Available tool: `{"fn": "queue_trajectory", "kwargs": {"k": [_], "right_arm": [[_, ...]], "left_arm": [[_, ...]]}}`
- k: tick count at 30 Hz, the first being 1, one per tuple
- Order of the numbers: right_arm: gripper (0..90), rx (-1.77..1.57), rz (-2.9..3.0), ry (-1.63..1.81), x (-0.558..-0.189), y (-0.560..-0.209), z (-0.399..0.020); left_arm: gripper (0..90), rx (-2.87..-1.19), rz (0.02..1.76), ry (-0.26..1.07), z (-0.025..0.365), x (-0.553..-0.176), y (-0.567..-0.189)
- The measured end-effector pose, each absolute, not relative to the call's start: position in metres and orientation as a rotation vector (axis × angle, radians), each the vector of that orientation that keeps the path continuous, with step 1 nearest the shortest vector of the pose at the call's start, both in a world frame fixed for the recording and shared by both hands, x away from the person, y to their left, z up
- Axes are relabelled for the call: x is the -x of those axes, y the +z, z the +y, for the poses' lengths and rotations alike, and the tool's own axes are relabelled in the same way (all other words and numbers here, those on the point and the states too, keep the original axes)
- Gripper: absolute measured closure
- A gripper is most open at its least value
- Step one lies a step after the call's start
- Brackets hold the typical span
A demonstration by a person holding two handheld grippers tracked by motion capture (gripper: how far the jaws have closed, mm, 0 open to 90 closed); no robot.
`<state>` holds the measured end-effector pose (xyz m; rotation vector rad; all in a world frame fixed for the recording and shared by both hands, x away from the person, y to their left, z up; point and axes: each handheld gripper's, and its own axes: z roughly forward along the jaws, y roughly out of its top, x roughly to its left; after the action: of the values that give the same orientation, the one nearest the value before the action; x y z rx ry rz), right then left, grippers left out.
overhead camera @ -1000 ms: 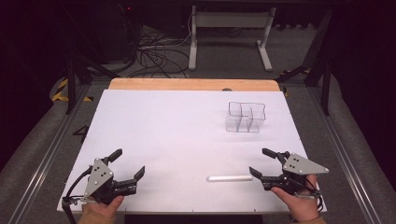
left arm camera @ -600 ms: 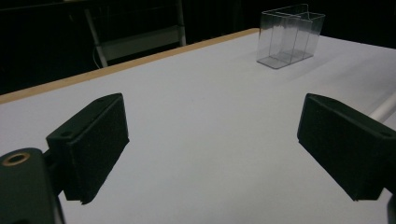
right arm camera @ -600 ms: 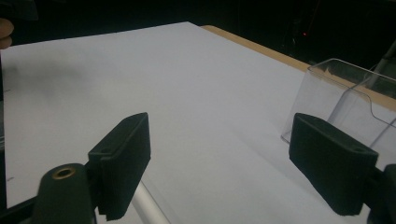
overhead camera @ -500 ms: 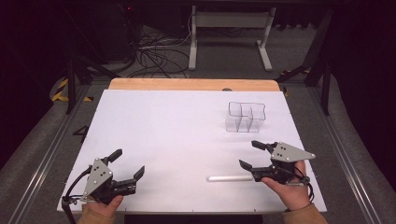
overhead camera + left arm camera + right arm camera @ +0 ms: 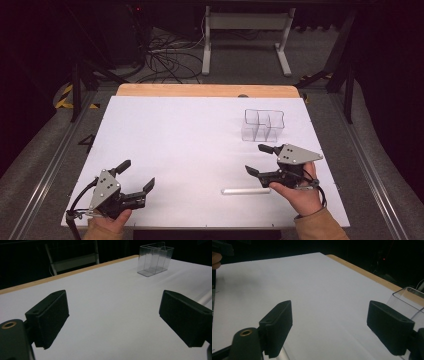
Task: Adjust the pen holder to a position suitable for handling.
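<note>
The right hand-held gripper (image 5: 260, 160) hovers with its jaws wide apart and nothing between them, just beyond the slim silver rod (image 5: 246, 191) that lies flat on the white counter (image 5: 190, 140). Taking that rod as the landmark, the clear compartmented box (image 5: 263, 125) stands well beyond it toward the far edge, and the left hand-held gripper (image 5: 136, 176) rests well off to its left near the front edge, its jaws likewise spread and empty. In the right gripper view a pale stretch of the rod (image 5: 282, 354) shows at the bottom, beside the nearer jaw, with the box (image 5: 405, 298) at the right edge. In the left gripper view the rod (image 5: 206, 297) peeks in at the right and the box (image 5: 155, 258) stands far ahead. The step in hand looks like the approach for a pickup. The next move probably calls for lowering the right jaws astride the rod, across its length, and closing.
</note>
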<state>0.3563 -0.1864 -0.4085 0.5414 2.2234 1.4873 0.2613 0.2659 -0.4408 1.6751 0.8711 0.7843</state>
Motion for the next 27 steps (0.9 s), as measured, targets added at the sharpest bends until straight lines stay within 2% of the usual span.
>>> {"fn": "queue_trajectory", "kwargs": {"k": [14,27], "right_arm": [[17.3,-0.502,2.303,1.490,-0.362,-0.405,-0.182],[20.4,-0.373,2.505,1.295,-0.368,-0.399,-0.174]], "left_arm": [[10.0,-1.675,0.873,0.781,0.266,-0.262,-0.441],[10.0,-1.674,0.873,0.782,0.266,-0.261,-0.441]]}}
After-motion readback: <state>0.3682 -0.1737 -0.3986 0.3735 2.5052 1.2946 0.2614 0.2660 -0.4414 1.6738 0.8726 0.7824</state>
